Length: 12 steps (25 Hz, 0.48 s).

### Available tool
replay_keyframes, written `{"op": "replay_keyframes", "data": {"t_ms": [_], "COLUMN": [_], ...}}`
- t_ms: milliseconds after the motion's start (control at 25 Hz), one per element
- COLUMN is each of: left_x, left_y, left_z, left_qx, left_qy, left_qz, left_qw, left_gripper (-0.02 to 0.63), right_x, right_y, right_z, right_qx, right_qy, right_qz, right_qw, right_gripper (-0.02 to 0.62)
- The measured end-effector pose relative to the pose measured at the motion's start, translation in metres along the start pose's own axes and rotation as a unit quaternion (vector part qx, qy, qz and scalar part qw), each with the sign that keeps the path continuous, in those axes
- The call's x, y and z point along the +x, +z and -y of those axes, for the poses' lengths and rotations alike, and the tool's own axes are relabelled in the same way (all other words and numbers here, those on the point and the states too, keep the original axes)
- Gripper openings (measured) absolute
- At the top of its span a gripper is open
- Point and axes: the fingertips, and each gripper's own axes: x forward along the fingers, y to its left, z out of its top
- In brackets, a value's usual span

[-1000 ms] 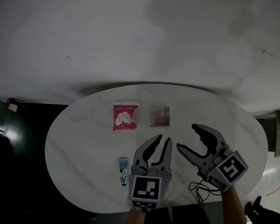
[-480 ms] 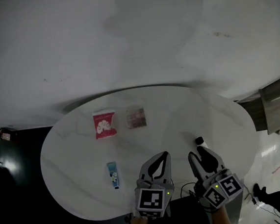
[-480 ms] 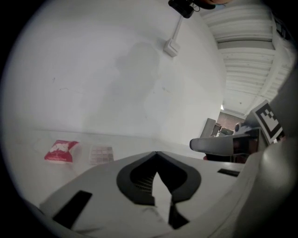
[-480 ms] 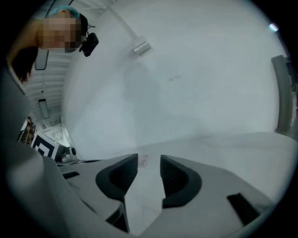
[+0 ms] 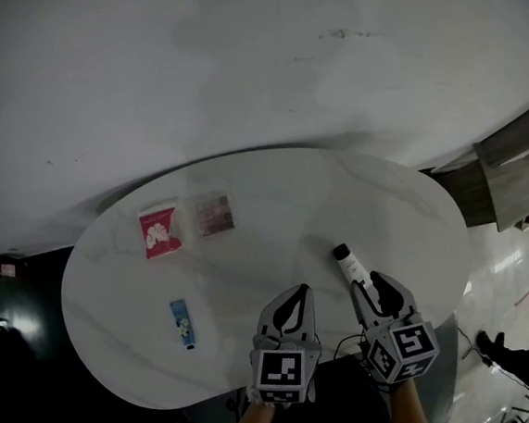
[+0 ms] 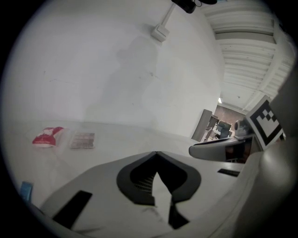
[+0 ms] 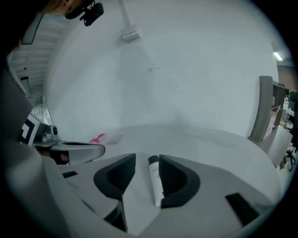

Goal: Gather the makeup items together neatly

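Note:
On the oval white table [image 5: 413,210] a red packet [image 5: 159,232] and an eyeshadow palette [image 5: 214,214] lie side by side at the far left. A small blue tube [image 5: 181,323] lies nearer me on the left. A white tube with a black cap [image 5: 348,261] lies near the front right. My right gripper [image 5: 369,285] straddles its near end. In the right gripper view the white tube [image 7: 156,183] rests beside the right-hand pad with a gap to the other; the jaws have just been opening. My left gripper [image 5: 296,293] is shut and empty, beside the right one.
A black cable [image 5: 350,346] loops at the table's near edge between the grippers. Dark floor lies past the table's left edge. A grey cabinet [image 5: 521,167] stands off to the right. A pale wall rises behind the table.
Both grippers have drawn back toward the near edge. The left jaws have shut. The right jaws have narrowed, and the white tube now lies between them.

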Motion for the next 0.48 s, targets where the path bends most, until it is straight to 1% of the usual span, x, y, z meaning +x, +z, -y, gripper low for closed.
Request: {"op": "replay_keyframes", "data": {"t_ms": [80, 240, 480], "left_x": [0.007, 0.016, 0.018], "left_y": [-0.005, -0.01, -0.021], "left_z": [0.008, 0.019, 0.017], "left_qx": [-0.005, -0.014, -0.028], "left_qy": [0.01, 0.038, 0.086], "left_qz": [-0.008, -0.013, -0.017], "left_qw": [0.9999, 0.9991, 0.9958], "left_gripper": [0.029, 0.029, 0.029], "right_x": [0.006, 0.019, 0.038], "right_y": [-0.009, -0.019, -0.037], "right_z": [0.007, 0.013, 0.015], "right_qx": [-0.022, -0.096, -0.139], "right_qy": [0.002, 0.003, 0.016], "right_qz": [-0.02, -0.046, -0.08], "right_qw": [1.0, 0.994, 0.987], "right_gripper": [0.179, 0.179, 0.182]}}
